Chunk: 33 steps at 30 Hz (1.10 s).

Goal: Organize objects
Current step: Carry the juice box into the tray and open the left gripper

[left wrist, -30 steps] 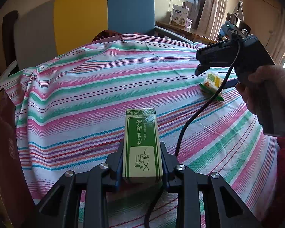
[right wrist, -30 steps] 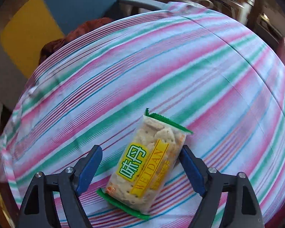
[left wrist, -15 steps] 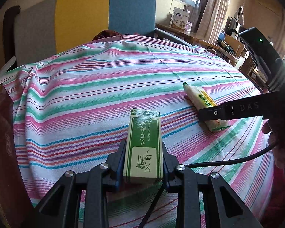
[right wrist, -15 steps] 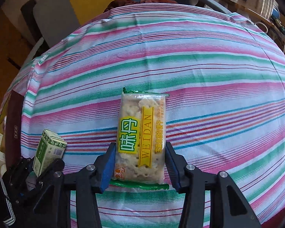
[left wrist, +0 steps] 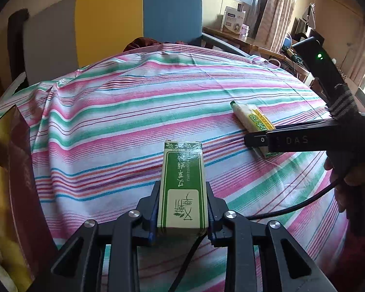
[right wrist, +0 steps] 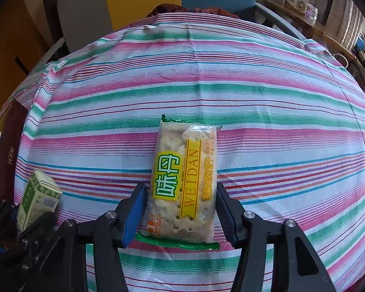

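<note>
On a striped cloth covering the tabletop, the left gripper clamps a green-and-white box while the right gripper's jaws open around a cracker packet, a tricolour chair behind.

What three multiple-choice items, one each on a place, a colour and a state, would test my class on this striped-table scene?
1. Where does the biscuit packet lie?
A on the striped cloth
B on a plate
C in a drawer

2. Which colours are the panels of the chair back?
A red, black, white
B grey, yellow, blue
C all green

3. How is the green box held?
A loose on the cloth
B clamped in the left gripper
C in a bare hand

Answers:
1 A, its wrapper rests on the stripes.
2 B, three panels show side by side.
3 B, both pads press its sides.
</note>
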### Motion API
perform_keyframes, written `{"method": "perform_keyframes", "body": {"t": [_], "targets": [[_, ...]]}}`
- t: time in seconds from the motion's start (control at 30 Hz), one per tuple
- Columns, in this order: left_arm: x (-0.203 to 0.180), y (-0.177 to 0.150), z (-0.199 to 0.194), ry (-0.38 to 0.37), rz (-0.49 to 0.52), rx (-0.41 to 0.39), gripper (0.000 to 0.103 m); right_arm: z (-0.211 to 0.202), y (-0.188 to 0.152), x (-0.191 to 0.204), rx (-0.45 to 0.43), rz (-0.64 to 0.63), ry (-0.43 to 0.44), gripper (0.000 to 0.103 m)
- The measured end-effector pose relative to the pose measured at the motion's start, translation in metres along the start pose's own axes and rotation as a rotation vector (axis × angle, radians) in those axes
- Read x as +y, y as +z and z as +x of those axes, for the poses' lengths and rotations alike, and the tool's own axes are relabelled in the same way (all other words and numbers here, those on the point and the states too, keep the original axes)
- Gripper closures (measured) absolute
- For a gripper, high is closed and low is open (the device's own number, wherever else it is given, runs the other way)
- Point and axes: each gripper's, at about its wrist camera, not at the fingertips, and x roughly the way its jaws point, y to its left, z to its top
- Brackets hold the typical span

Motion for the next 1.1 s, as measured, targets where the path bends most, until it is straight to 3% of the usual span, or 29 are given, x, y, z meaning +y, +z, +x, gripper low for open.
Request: {"method": "perform_keyframes", "body": {"t": [0.6, 1.1], "targets": [[0.021, -0.006, -0.103, 0.154, -0.03, -0.146, 0.072, -0.003, -0.006, 0.005, -0.028, -0.068, -0.05, 0.047], [0.055, -0.022, -0.126, 0.19, -0.125, -0.159, 0.072, -0.004, -0.009, 0.013, -0.056, -0.122, -0.081, 0.051]]}}
